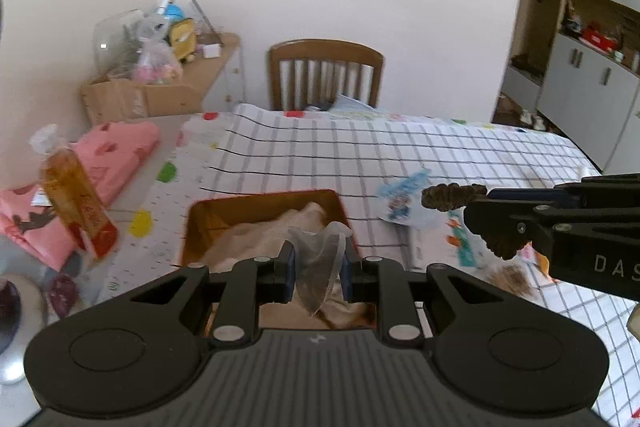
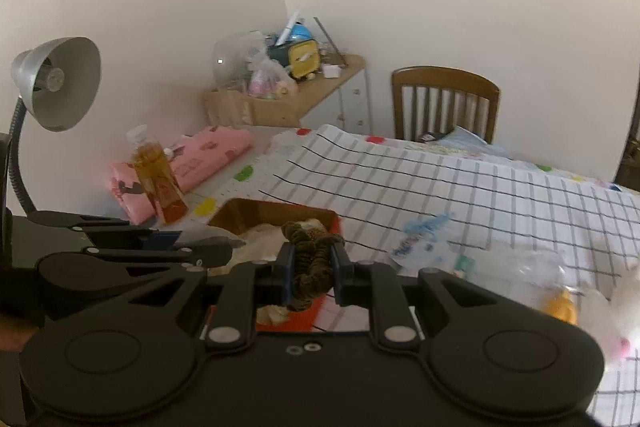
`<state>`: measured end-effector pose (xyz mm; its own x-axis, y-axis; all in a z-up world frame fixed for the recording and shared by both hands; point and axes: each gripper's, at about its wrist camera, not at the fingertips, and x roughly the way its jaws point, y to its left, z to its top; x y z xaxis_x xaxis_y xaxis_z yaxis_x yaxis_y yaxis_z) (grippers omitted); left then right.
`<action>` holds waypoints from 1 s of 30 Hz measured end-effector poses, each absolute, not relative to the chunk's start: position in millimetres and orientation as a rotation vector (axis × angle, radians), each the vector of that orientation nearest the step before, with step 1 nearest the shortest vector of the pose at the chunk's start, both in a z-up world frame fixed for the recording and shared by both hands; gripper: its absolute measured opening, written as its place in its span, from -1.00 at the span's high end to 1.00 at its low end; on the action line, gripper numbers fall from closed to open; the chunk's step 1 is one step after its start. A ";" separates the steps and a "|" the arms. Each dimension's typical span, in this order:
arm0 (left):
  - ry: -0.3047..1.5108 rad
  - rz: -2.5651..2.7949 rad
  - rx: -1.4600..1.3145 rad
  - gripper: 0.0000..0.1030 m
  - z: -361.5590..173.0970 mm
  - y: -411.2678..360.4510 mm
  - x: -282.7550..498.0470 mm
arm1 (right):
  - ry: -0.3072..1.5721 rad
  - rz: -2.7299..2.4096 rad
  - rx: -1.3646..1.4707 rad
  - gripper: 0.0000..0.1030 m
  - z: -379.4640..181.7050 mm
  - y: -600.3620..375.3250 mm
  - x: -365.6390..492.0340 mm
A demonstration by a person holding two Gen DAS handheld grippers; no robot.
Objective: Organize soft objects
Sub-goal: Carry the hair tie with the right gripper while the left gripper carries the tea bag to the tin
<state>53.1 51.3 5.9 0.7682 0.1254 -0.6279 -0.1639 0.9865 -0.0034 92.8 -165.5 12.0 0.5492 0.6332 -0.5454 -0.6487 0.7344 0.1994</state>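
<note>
Currently my left gripper [image 1: 319, 265] pinches a clear plastic bag [image 1: 320, 263], my right gripper [image 2: 313, 263] a brown scrunchie [image 2: 314, 259]; I judge both should release low over the orange box [image 1: 208, 223], at 12 o'clock.

The left hand-held gripper [image 1: 319, 269] is matt black plastic with blue pads, pinching a thin, clear, glossy film [image 1: 320, 267]. The right hand-held gripper [image 2: 313, 265], of the same plastic, clamps a rough, ruffled brown scrunchie [image 2: 314, 259]. Beyond both lies an orange box [image 1: 256, 211] with soft beige cloth [image 1: 264, 235] inside. The surface [image 1: 400, 155] wears a smooth checked cover. Left of the grippers stands a glossy amber bottle [image 2: 158, 183]; behind, a varnished wooden chair [image 1: 326, 67].
</note>
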 end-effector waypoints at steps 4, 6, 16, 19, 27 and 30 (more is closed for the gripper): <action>0.676 0.198 -0.066 0.60 6.6 68.3 57.2 | 0.636 0.779 -0.041 0.65 13.6 -146.2 100.3; 0.682 0.214 -0.064 0.60 5.1 75.6 60.5 | 0.649 0.786 -0.042 0.65 11.4 -137.6 105.9; 0.748 0.258 -0.077 0.60 -17.9 103.2 85.1 | 0.694 0.806 -0.104 0.65 -12.1 -99.2 132.8; 0.768 0.267 -0.069 0.60 -25.9 108.8 95.7 | 0.712 0.813 -0.128 0.65 -21.9 -86.2 141.1; 0.818 0.256 -0.061 0.60 -47.0 117.6 120.6 | 0.755 0.832 -0.185 0.65 -45.3 -57.8 161.6; 0.846 0.244 -0.060 0.60 -56.3 119.1 129.4 | 0.778 0.840 -0.197 0.64 -55.0 -50.9 167.9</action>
<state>129.4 119.1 -56.3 0.6366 0.1898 -0.7474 -0.2373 0.9704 0.0443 167.9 -50.9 -55.0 0.4152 0.5948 -0.6884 -0.7316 0.6680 0.1359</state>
